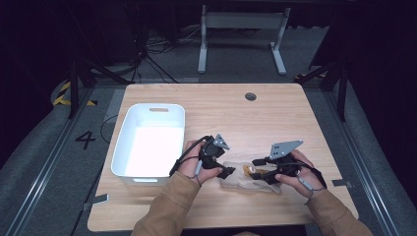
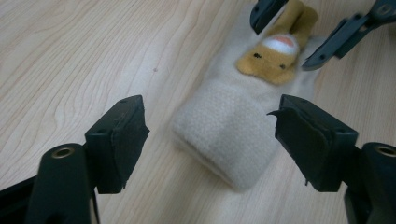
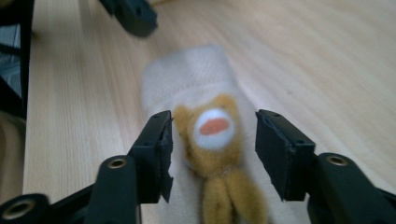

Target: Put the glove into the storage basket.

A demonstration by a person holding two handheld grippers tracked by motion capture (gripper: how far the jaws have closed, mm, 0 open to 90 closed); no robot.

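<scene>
Near the front edge of the pale wooden table (image 1: 275, 110), seen from the high view: cream knitted sock with a tan plush animal face (image 1: 248, 176) lying flat between the two hand-held tools, left gripper (image 1: 227, 172) at its cuff end, right gripper (image 1: 259, 169) at the face end. White rectangular plastic bin (image 1: 129, 129) just to the left, nothing visible inside. Painted on the grey floor beside the table, a black "4" (image 1: 85, 139) (the one readable mark anywhere; yellow-and-black hazard tape farther back).

From the left gripper view: jaws standing wide apart, pads clear of the cloth, nothing pinched; sock cuff (image 2: 229, 135) lying on the wood ahead of them and between their lines. Farther off, the other tool's tips either side of the plush face (image 2: 275, 53).

From the right gripper view: jaws parted, straddling the plush face (image 3: 212, 128) with a visible gap on each side, so no grip there either; tan plush limbs trailing toward the camera.

Judged progress: early. Sock flat on the table, unheld, bin apparently without contents. Left to do, probably: closing on the sock, lifting, carrying across, dropping into the bin. No brand or label legible on sock or bin.
</scene>
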